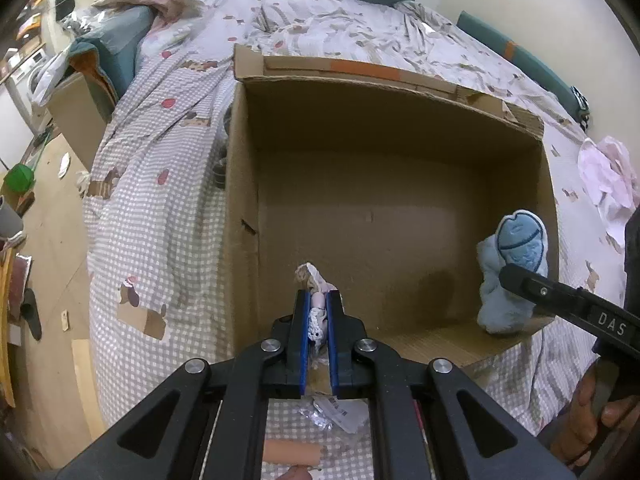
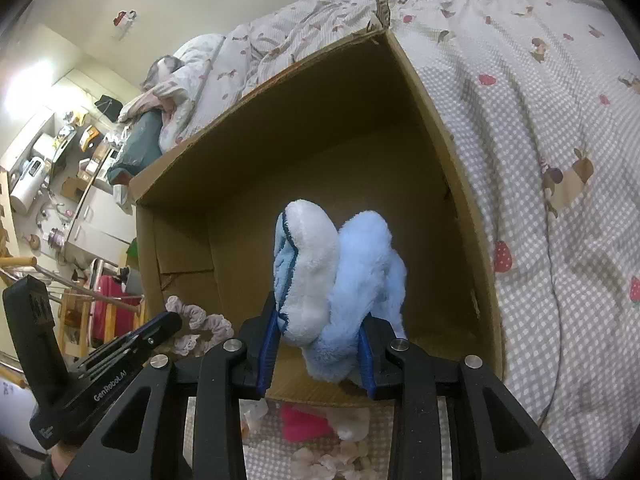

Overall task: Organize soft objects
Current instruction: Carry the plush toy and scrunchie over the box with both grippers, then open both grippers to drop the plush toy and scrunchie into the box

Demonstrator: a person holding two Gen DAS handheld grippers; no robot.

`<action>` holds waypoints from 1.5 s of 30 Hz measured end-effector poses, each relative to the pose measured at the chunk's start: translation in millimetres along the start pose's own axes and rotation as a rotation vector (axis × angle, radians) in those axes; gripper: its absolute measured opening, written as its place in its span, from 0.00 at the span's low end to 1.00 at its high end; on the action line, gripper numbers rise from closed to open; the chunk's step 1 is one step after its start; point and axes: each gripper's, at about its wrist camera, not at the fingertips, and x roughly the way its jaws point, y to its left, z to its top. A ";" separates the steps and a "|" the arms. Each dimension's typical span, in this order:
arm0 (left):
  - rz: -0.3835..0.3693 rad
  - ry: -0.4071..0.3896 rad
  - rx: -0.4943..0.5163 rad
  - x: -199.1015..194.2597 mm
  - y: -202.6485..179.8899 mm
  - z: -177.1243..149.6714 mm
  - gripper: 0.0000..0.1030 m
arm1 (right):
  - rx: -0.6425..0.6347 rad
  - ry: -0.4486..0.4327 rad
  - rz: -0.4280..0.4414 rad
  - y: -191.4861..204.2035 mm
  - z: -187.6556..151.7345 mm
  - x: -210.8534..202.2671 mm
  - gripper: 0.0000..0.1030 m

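- Step in hand: both grippers carry soft items to the cardboard box on the bed; the box floor shows no items yet.
- The left gripper has its jaws closed narrow on a frilly scrunchie, held just above the near edge of the box.
- The right gripper has its jaws set fairly wide, clamped on a fluffy blue slipper, held over the near right part of the box opening.
- Next move, as judged: lower each item past the rim, then open the jaws to drop it.
- Edges: the near wall lies directly under both grippers; the torn far flap stands clear.
- Open room: the box interior is wide and deep. The two grippers are near each other, so keep them apart on descent.
- More soft pieces, one pink, lie on the bed before the box.
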 end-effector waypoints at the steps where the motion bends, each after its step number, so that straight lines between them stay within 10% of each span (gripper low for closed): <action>1: -0.004 0.008 -0.001 0.6 -0.7 -0.9 0.08 | 0.001 0.002 0.000 -0.4 -0.5 0.2 0.38; 5: -0.014 -0.003 0.005 -3.0 -3.9 -2.6 0.16 | -0.014 -0.012 0.012 5.6 -1.1 -3.0 0.53; 13: 0.004 -0.042 0.048 -11.8 -11.2 -2.4 0.70 | -0.101 -0.064 0.048 22.0 -1.4 -13.7 0.68; 16: 0.009 -0.048 0.052 -12.6 -11.9 -2.8 0.76 | -0.141 -0.063 0.029 28.6 -1.1 -11.9 0.71; 25: 0.032 -0.045 0.053 -9.7 -10.0 -5.9 0.79 | -0.106 -0.078 -0.021 22.6 0.4 -11.8 0.92; 45: 0.044 -0.124 0.025 -56.9 10.6 -34.6 0.85 | -0.139 -0.094 -0.083 26.7 -28.2 -46.5 0.92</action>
